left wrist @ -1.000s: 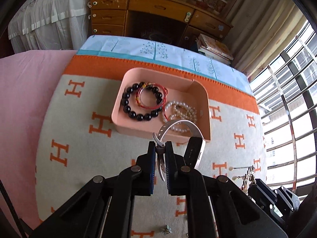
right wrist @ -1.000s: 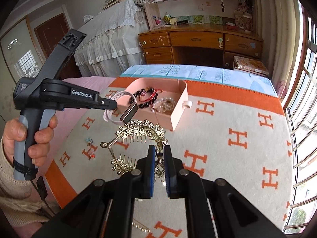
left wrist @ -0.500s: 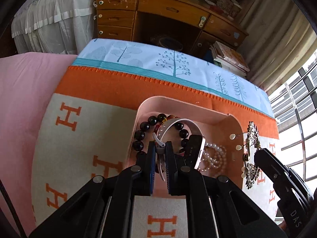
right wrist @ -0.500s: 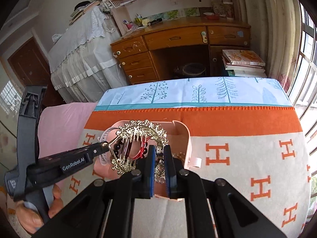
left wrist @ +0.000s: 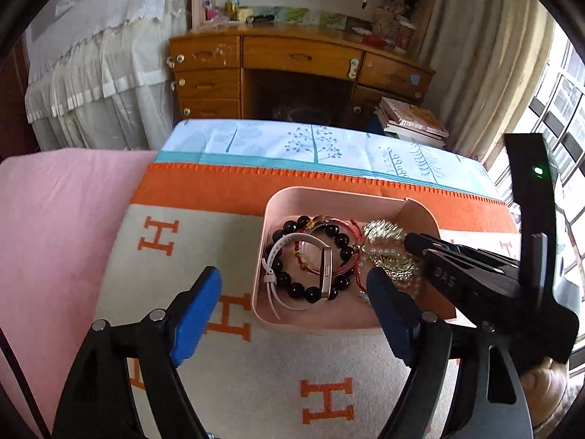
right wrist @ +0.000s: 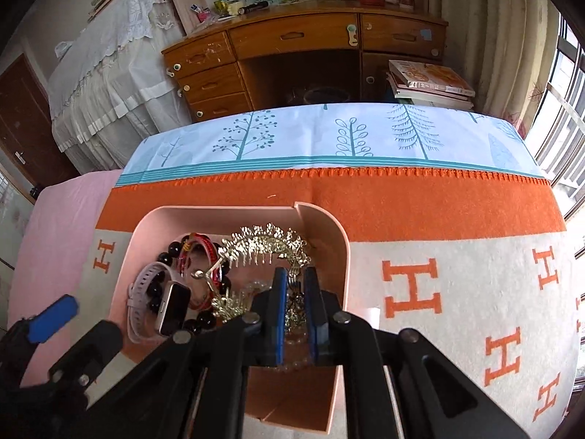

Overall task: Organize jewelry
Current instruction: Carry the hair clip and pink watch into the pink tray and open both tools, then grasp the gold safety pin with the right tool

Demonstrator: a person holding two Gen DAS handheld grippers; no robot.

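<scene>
A pink box (left wrist: 264, 256) sits on the blanket. Inside it a white-strapped watch (left wrist: 326, 274) lies on a black bead bracelet (left wrist: 292, 288) and a red cord bracelet (left wrist: 353, 236). My left gripper (left wrist: 292, 274) hovers above the box's near-left side. Its jaws are opening wide and touch nothing; the watch lies loose below them. My right gripper (right wrist: 295, 289) reaches into the box's right half (right wrist: 343, 256). It is shut on a gold hair comb (right wrist: 263, 243), its jaws just starting to open with the comb still between the pads. The watch (right wrist: 173, 307) lies left of the comb.
The cream blanket with orange H letters (left wrist: 234, 384) covers the bed, with a pink sheet (left wrist: 55, 237) to its left. Beyond the bed stand a wooden desk (left wrist: 292, 58) and stacked books (left wrist: 413, 120). Windows line the right side.
My left gripper opened and let the watch drop into the box. My right gripper carried the gold comb over the box and lowered it inside.
</scene>
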